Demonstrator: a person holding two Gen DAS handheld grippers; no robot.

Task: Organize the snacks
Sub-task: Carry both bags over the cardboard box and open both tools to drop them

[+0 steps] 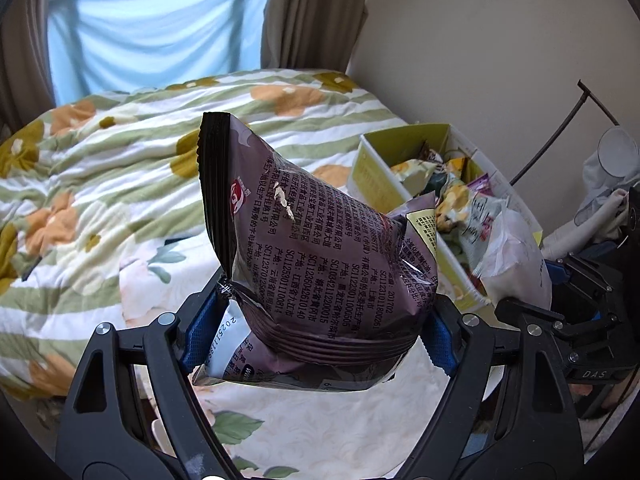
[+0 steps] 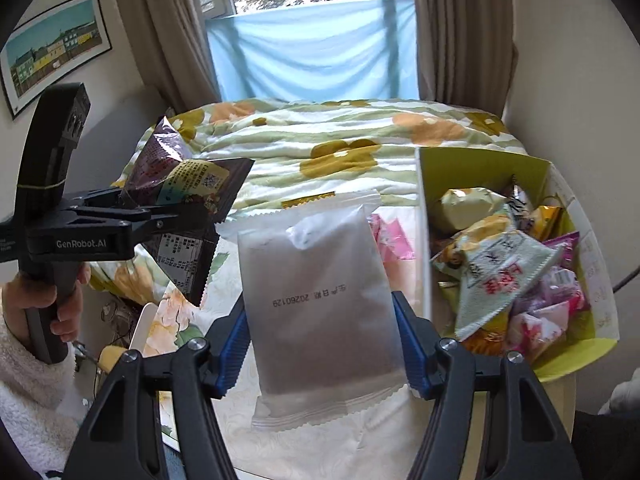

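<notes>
1. The left gripper [image 1: 316, 336] is clamped on a dark purple snack bag [image 1: 320, 248]; its blue pads [image 1: 200, 332] press the bag's lower sides, and the bag stands puffed up above the fingers, its crimped top edge pointing away from the camera.
2. Seen from the right wrist camera, the same left gripper [image 2: 192, 208] sits off to the left, held up above the bed by a hand [image 2: 60, 300] in a fluffy white sleeve [image 2: 28, 392], with the purple bag sticking out ahead of its fingers.
3. The right gripper [image 2: 320, 344] is closed on a flat white packet [image 2: 320, 300], which lies between its blue pads [image 2: 234, 344] with both side edges touching them; a printed date faces the camera.
4. Just to the right of the right gripper stands a yellow-green cardboard box [image 2: 480, 164], open at the top and crowded with snack packs [image 2: 504, 272] in yellow, pale green, pink and purple.
5. From the left wrist camera that box [image 1: 384, 160] lies ahead and to the right of the purple bag, with the white packet [image 1: 512, 256] in front of it.
6. Ahead of both grippers spreads a floral striped quilt [image 2: 360, 132] on the bed, and beyond it a light blue cloth [image 2: 316, 52] hangs across the window between brown curtains [image 2: 460, 32].
</notes>
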